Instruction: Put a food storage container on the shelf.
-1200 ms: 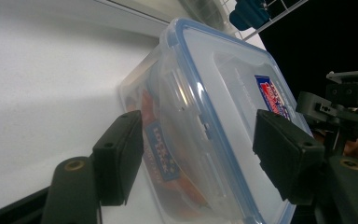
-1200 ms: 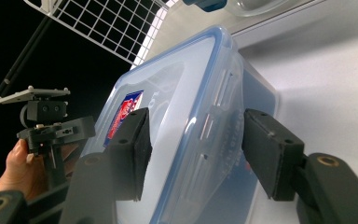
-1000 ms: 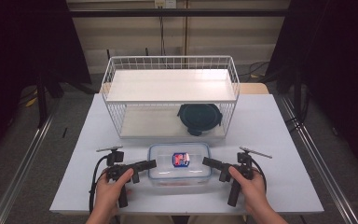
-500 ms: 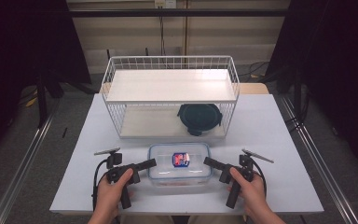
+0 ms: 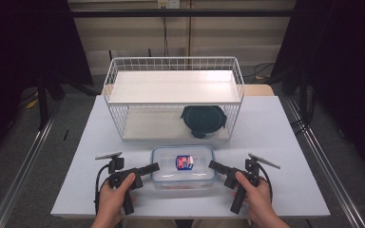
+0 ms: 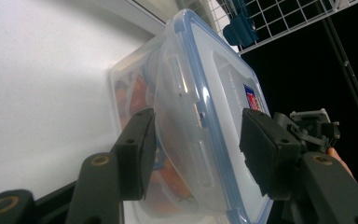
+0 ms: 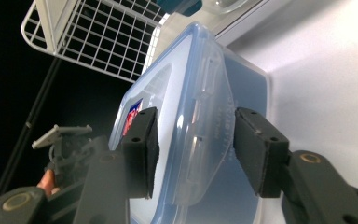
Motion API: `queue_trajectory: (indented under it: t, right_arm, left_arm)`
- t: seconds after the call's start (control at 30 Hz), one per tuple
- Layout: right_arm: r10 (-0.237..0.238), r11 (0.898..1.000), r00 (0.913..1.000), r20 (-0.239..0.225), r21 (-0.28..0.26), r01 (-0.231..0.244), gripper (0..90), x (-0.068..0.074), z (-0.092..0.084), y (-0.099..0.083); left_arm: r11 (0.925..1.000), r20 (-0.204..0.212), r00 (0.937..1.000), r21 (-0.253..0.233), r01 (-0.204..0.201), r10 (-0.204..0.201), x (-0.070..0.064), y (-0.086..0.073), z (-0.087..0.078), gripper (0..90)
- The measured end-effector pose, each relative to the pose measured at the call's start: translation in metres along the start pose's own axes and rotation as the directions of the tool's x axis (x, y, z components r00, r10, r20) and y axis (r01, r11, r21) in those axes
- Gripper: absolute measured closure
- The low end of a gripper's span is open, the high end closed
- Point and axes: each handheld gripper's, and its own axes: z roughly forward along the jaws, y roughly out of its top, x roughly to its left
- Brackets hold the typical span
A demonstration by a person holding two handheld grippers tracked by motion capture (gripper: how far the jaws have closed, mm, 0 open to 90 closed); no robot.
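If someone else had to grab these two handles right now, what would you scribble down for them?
Left claw: open, jaws either side of the left end latch of the clear lidded box.
Right claw: open, jaws either side of the right end latch.
The box sits on the white table in front of the wire rack; a dark round container is on the rack's lower shelf.
Done: both claws lined up at the box ends.
Left: nothing gripped yet; probably close on the ends and lift.

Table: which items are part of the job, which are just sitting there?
In play:
clear lidded container
left gripper, jaws open at its left end clip
right gripper, jaws open at its right end clip

Idle:
white wire rack
dark round lidded container on the rack's lower shelf
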Motion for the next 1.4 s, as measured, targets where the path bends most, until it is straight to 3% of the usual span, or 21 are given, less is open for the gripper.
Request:
queue_trajectory:
  t: [0.27,0.3,0.4,0.47,0.63,0.67,0.77,0.87,1.0,1.2,1.4]
  right_arm:
    - [0.068,0.996,0.9975,-0.016,-0.049,-0.069,56.9,-0.001,-0.002,-0.002]
    - [0.079,0.995,0.9966,-0.024,-0.064,-0.08,57.5,0.0,-0.002,-0.001]
    - [0.072,0.991,0.9966,-0.04,-0.106,-0.076,58.9,0.003,-0.005,0.002]
    - [0.07,0.99,0.9966,-0.045,-0.116,-0.075,59.2,0.004,-0.005,0.003]
    - [0.077,0.989,0.9957,-0.051,-0.124,-0.083,59.4,0.003,-0.006,0.003]
    - [0.095,0.986,0.9932,-0.067,-0.131,-0.103,59.5,0.006,-0.007,0.005]
    - [0.091,0.983,0.9923,-0.084,-0.153,-0.103,59.6,0.008,-0.008,0.006]
    - [0.091,0.981,0.992,-0.087,-0.165,-0.105,59.6,0.009,-0.008,0.007]
    - [0.085,0.978,0.9902,-0.111,-0.181,-0.104,59.8,0.012,-0.009,0.009]
    - [0.061,0.976,0.9879,-0.143,-0.198,-0.089,60.0,0.022,-0.01,0.013]
    - [0.035,0.972,0.9851,-0.168,-0.223,-0.073,60.1,0.032,-0.012,0.014]
  left_arm:
    - [0.9983,-0.002,0.9992,-0.043,0.04,-0.04,-0.002,-0.002,-0.001,50.9]
    - [0.9981,0.018,0.9992,-0.05,0.037,-0.036,-0.003,-0.003,-0.001,51.6]
    - [0.9986,0.027,0.9991,-0.041,0.033,-0.032,-0.003,-0.002,-0.001,53.1]
    - [0.9967,0.023,0.9982,-0.057,0.057,-0.056,-0.005,-0.004,0.0,53.4]
    - [0.9943,0.053,0.9968,-0.085,0.064,-0.06,-0.006,-0.002,-0.002,56.5]
    - [0.9923,0.076,0.9957,-0.108,0.06,-0.052,-0.009,-0.001,-0.003,56.8]
    - [0.9917,0.086,0.9956,-0.12,0.047,-0.036,-0.012,0.0,-0.004,57.1]
    - [0.988,0.11,0.9926,-0.139,0.068,-0.053,-0.013,0.0,-0.003,57.4]
    - [0.9844,0.125,0.9914,-0.165,0.062,-0.041,-0.017,0.002,-0.006,57.9]
    - [0.9768,0.128,0.9917,-0.211,0.034,-0.007,-0.028,0.007,-0.013,57.9]
    - [0.9743,0.134,0.9907,-0.225,0.008,0.023,-0.038,0.012,-0.02,57.7]
